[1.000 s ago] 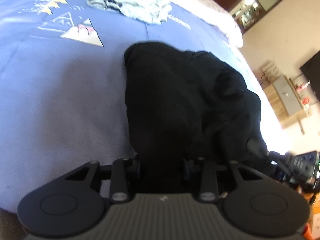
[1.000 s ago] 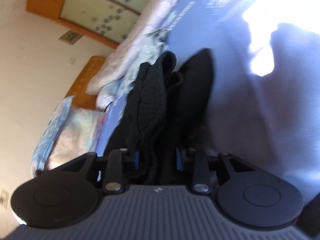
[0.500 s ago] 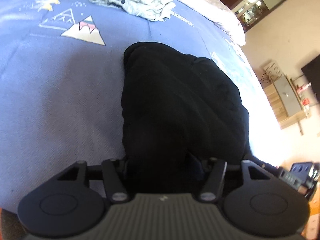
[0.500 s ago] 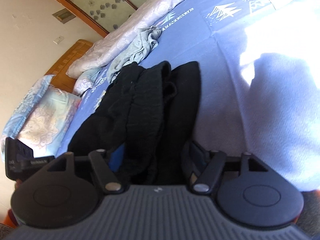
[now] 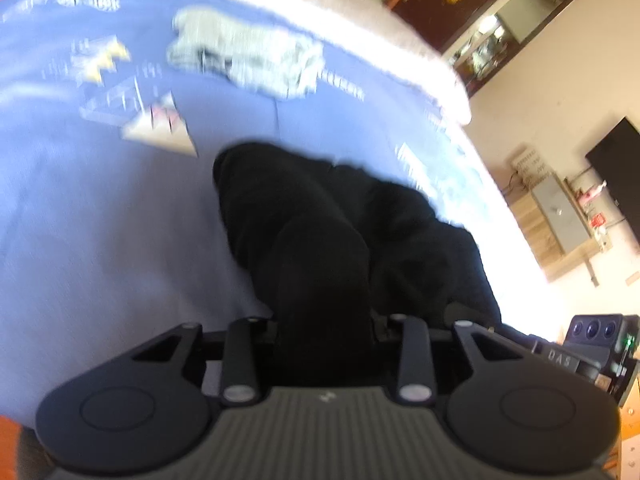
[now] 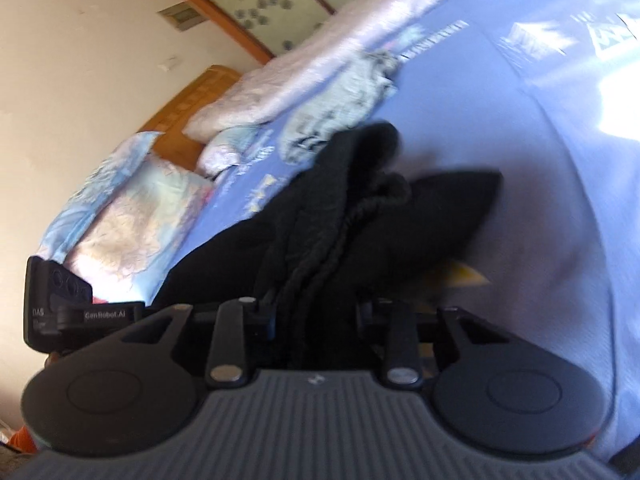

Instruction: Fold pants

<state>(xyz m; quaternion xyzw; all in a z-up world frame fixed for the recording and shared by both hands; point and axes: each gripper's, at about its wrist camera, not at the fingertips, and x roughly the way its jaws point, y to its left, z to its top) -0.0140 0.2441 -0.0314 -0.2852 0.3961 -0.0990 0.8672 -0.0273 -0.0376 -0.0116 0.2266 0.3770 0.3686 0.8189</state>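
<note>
The black pants point(image 5: 340, 220) lie bunched on the blue bed sheet point(image 5: 80, 220), their near end raised toward both cameras. My left gripper point(image 5: 326, 316) has a thick fold of this cloth between its closing jaws; the cloth hides the fingertips. In the right wrist view the pants point(image 6: 340, 216) show the gathered waistband, and my right gripper point(image 6: 316, 312) is closing on that edge, pads hidden too. The left gripper's body point(image 6: 60, 300) shows at the left there, and the right gripper's body point(image 5: 592, 344) at the lower right of the left wrist view.
A crumpled grey garment point(image 5: 248, 56) lies farther up the bed, beyond the pants. A white quilt point(image 5: 360, 28) runs along the far side. Pillows point(image 6: 132, 208) rest by the wooden headboard. A wooden cabinet point(image 5: 552, 216) stands against the wall past the bed's edge.
Half a second ago both pairs of jaws stood wider around the cloth; now they are narrow on it again. Both grippers have risen, and the near end of the pants has lifted and bunched.
</note>
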